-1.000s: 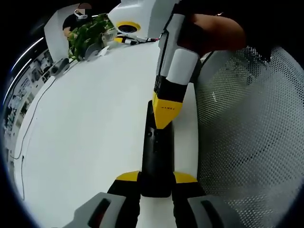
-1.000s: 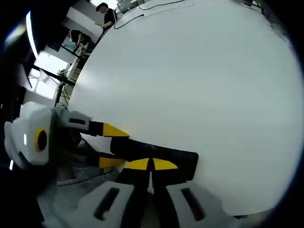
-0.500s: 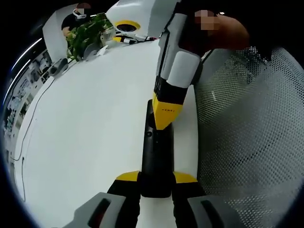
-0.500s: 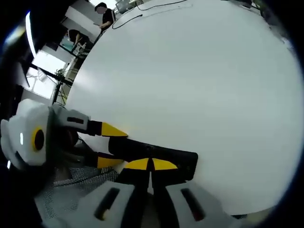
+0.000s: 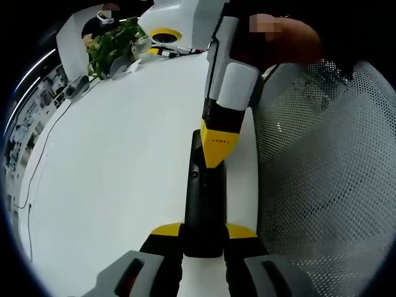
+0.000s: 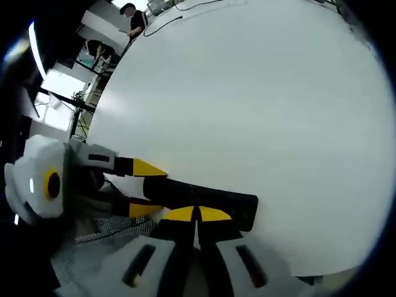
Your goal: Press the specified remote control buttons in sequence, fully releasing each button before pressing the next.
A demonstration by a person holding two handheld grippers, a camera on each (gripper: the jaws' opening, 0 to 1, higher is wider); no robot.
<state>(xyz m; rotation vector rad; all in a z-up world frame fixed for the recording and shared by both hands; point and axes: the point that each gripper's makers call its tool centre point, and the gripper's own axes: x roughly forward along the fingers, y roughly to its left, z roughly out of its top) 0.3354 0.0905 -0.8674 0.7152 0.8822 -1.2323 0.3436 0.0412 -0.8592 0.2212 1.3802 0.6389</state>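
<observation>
A black remote [image 5: 202, 198] lies lengthwise over the white table [image 5: 111, 154], its near end clamped between the yellow-tipped jaws of my left gripper [image 5: 203, 230]. From above, my right gripper [image 5: 216, 151] comes down with its jaws shut together, and its yellow tip rests on the remote's far half, beside a small round button [image 5: 194, 175]. In the right gripper view my right gripper [image 6: 197, 214] has its tips together on top of the remote [image 6: 216, 197]. My left gripper [image 6: 147, 189] holds the remote's left end.
A white mesh chair [image 5: 322, 173] stands close against the table's right edge. At the far end are a green plant [image 5: 111, 46] and some clutter. A thin cable [image 5: 37, 167] runs along the left side. A person [image 6: 131, 13] stands beyond the table.
</observation>
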